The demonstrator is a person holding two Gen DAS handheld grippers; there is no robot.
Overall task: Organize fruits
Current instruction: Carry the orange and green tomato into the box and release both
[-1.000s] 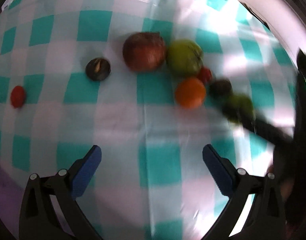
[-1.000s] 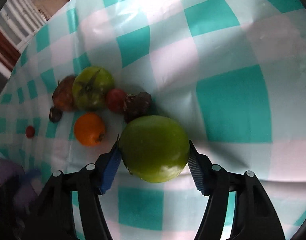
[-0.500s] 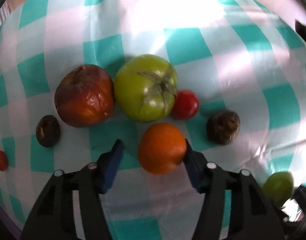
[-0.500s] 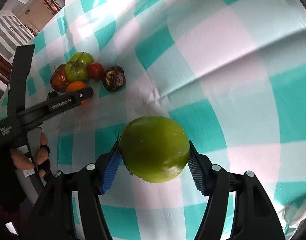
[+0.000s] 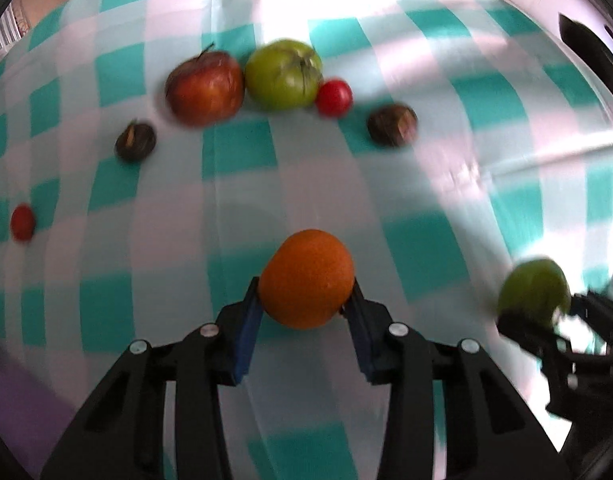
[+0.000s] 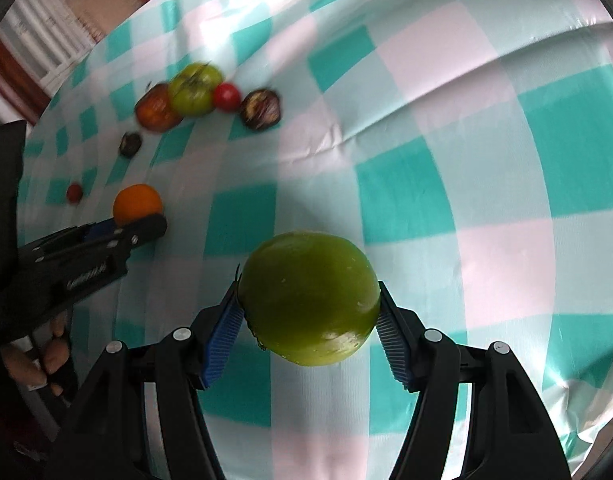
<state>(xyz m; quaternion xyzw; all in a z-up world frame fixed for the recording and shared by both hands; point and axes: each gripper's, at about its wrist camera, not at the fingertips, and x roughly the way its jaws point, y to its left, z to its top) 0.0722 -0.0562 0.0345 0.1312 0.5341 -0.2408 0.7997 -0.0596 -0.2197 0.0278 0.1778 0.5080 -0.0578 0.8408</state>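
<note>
My left gripper is shut on an orange and holds it above the teal-and-white checked cloth. My right gripper is shut on a smooth green fruit, also held above the cloth. The orange and the left gripper also show in the right wrist view, at the left. The green fruit shows at the right edge of the left wrist view. On the cloth further off lie a wrinkled red apple, a green tomato and a small red tomato, close together.
A dark shrivelled fruit lies right of the group, a smaller dark one to its left, and a small red fruit far left. The table's edge curves along the back right. The cloth is wrinkled.
My left gripper closed on the orange, lifted it and drew back from the group. My right gripper kept the green fruit and moved slightly.
</note>
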